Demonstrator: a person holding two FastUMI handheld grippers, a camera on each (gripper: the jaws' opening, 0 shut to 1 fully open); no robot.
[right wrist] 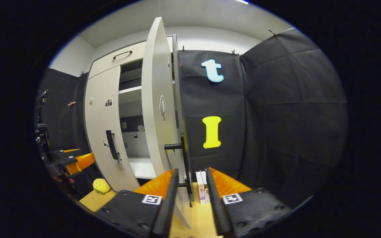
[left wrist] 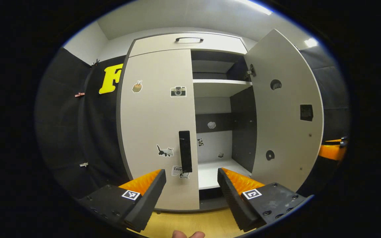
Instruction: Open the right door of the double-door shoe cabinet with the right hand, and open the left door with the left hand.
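Cabinet (left wrist: 184,43) first: the pale double-door shoe cabinet stands on a wooden tabletop (left wrist: 190,223) against the booth's black cloth wall, with a top panel carrying a curved dark handle (left wrist: 189,39). Its right door (left wrist: 284,109) is swung wide, inner face showing in the left gripper view, and the opened half shows a white shelf (left wrist: 222,82), dark side panels and a white floor board (left wrist: 215,172). The left door (left wrist: 159,125) is closed flat, stickers scattered over its face and a dark vertical handle (left wrist: 185,151) near its inner edge. The left tool (left wrist: 192,180) hovers in front of that handle, just short of it, its fingers spread wide apart and holding nothing. In the right gripper view the right door is seen edge-on, and its bar handle (right wrist: 186,165) runs down between the fingers of the right tool (right wrist: 192,180); the fingers sit narrowly either side of the bar, but whether both press on it I cannot tell. Behind that handle two small books (right wrist: 202,190) stand upright on the tabletop near the wall. At the far left of the same view the other tool appears, and below it a small yellow plush toy (right wrist: 101,185) lies on the tabletop beside the cabinet's foot.
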